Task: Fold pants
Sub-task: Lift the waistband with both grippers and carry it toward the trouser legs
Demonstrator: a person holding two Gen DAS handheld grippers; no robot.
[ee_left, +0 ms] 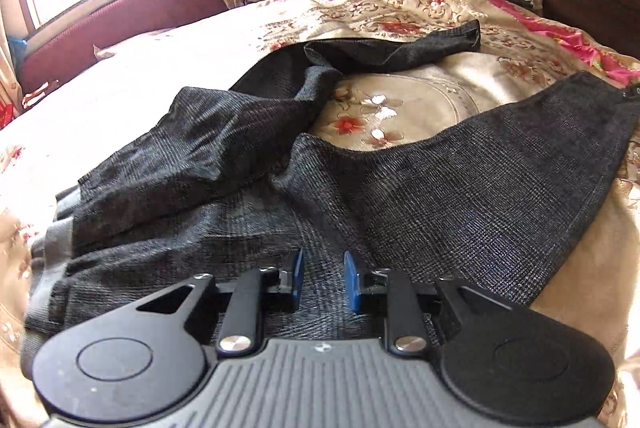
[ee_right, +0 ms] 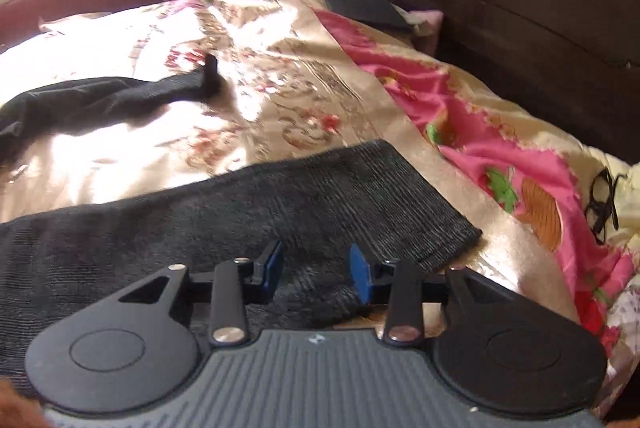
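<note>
**Pants spread on the bed, legs splayed, nothing gripped yet**

Pants lay unfolded on the floral bedspread, dark grey check cloth, waist nearest the left camera, legs running away toward the headboard. One leg lay crumpled and twisted off to the far side; the other leg lay flatter, hem near the pink quilt. Well apart at the ankles, so not yet one leg over the other.

Judged the step in hand as taking hold for the first fold, leg onto leg. Best done by pinching both layers near a seam or edge rather than mid-panel, lifting low, and carrying the flat leg across to meet the crumpled one; the twisted leg probably wanted smoothing first. Soft knit-like cloth, likely to sag and drag wrinkles if pulled fast.

Left gripper hovered low over the seat area, blue pads parted with a modest gap, cloth visible between, nothing pinched. Right gripper sat over the flatter leg near its hem, pads somewhat wider apart, likewise empty; could not tell whether either touched the cloth.
</note>
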